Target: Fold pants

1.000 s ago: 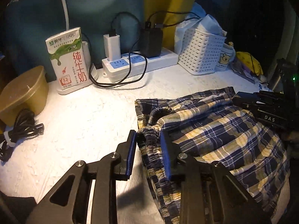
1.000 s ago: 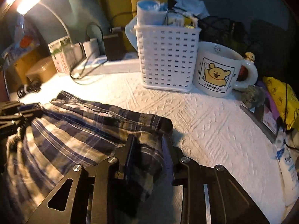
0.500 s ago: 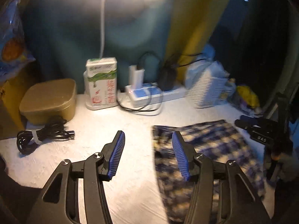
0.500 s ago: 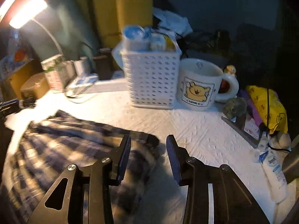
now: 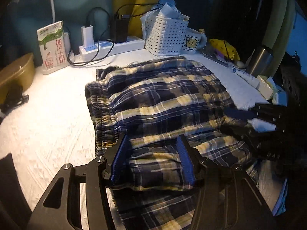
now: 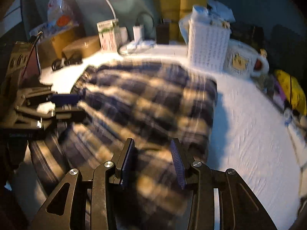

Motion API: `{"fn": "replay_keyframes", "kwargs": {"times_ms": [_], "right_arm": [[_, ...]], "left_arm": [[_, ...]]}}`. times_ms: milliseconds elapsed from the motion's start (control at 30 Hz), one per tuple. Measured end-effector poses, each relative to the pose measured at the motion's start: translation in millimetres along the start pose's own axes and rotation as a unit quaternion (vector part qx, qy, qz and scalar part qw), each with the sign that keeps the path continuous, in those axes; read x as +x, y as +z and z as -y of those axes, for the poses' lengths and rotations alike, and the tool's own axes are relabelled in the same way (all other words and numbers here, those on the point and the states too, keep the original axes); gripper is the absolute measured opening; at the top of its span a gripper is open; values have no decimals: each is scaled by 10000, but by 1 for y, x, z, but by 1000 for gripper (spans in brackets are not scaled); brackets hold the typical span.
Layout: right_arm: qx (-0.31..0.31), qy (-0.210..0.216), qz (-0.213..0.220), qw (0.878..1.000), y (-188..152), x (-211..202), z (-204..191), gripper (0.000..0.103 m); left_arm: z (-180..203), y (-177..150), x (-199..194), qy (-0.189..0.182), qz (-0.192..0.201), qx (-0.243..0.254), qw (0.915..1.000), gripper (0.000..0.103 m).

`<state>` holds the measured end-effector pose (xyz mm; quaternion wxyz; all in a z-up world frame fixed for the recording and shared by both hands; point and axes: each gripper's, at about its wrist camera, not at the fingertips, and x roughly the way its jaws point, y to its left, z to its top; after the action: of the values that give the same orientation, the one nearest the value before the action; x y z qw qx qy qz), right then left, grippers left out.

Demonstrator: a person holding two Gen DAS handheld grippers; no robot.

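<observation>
The pants, blue and yellow plaid, lie folded on the white table just under my grippers. My left gripper and right gripper hover part open, holding nothing. Beyond them stand a basket, mug and milk carton.

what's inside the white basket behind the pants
The white perforated basket holds a bluish plastic bag and some packets poking above its rim. Its walls hide whatever lies lower down. The plaid pants lie in front, apart from it.
</observation>
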<state>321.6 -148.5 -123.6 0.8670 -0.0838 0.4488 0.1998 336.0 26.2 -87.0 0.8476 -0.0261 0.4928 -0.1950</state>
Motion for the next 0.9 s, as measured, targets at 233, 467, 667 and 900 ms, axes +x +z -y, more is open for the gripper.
{"fn": "replay_keyframes", "kwargs": {"times_ms": [233, 467, 667, 900], "right_arm": [[-183, -260, 60, 9995, -39, -16, -5, 41], [-78, -306, 26, 9995, -53, -27, 2, 43], [241, -216, -105, 9994, -64, -40, 19, 52], [570, -349, 270, 9974, -43, -65, 46, 52]], "left_arm": [[3, -10, -11, 2, -23, -13, 10000, 52], [1, -21, -27, 178, 55, -143, 9997, 52], [-25, -25, -53, 491, 148, -492, 9975, 52], [-48, -3, -58, 515, 467, -573, 9959, 53]]}}
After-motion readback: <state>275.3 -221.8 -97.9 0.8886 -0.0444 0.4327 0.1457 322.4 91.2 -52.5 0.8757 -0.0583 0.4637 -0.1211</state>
